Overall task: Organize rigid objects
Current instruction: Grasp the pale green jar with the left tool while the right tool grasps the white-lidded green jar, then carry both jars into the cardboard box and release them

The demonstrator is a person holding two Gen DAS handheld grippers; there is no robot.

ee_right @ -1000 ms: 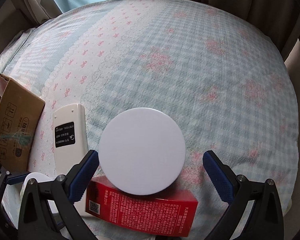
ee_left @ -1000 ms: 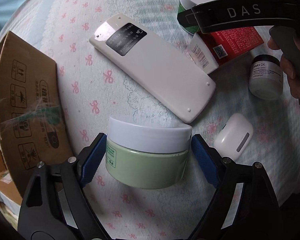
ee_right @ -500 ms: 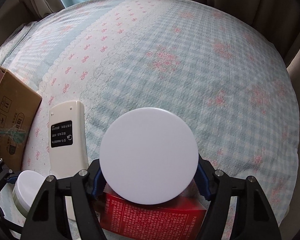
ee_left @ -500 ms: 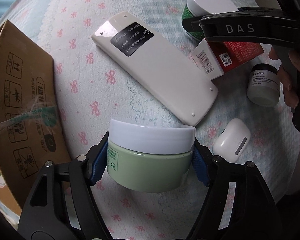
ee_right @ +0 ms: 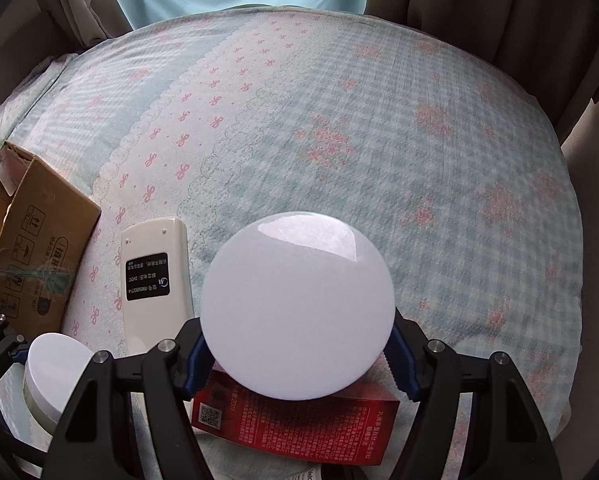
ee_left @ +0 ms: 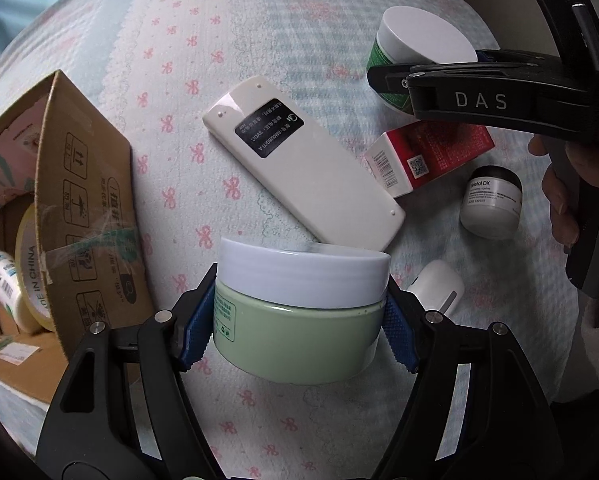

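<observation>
At the far left your cardboard box [ee_left: 83, 216] sits open at the edge of the bed [ee_right: 339, 128], a roll of tape and a white bottle already inside. Your left gripper [ee_left: 299, 316] has its fingers clamped on the pale green jar [ee_left: 299, 332], pads pressing both sides just under its white lid; the jar looks clear of the bedspread. So you are in the carry step: next, swing it left over the box's raised flap and lower it in without tipping.

The white remote [ee_left: 303, 168], red carton [ee_left: 431, 156], small grey-lidded jar [ee_left: 491, 208] and white earbud case [ee_left: 435, 288] lie on the bed, waiting. On the right, your right gripper [ee_right: 297, 354] holds the dark green jar [ee_left: 415, 52] by its sides, its glossy white lid facing the camera.
</observation>
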